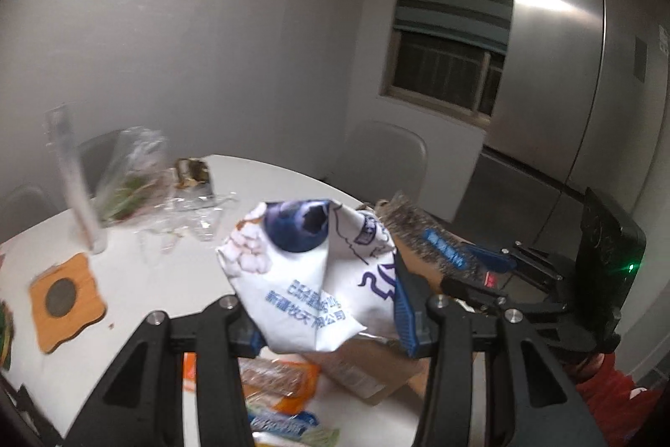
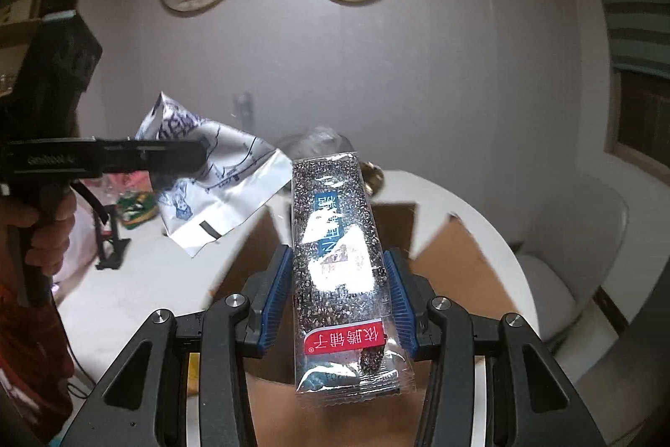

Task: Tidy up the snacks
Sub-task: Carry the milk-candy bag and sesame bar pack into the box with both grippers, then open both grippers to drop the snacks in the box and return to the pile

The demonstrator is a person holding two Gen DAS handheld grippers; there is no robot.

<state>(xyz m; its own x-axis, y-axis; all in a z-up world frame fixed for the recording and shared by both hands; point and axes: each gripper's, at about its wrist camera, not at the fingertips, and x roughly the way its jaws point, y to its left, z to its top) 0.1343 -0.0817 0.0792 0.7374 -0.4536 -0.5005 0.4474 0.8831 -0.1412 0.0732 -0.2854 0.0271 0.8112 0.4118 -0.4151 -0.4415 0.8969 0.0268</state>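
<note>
left fingers clamp a white blueberry pouch; right fingers clamp a clear sesame bar packet above the cardboard box on the tabletop.

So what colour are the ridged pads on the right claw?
Blue pads, on black arms; the right wrist view shows them best.

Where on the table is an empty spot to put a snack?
Bare patches: beside the wooden coaster, toward the clear tube, and the table's far edge by the chair. Crowded: around the cardboard box and the near snack packs.
</note>
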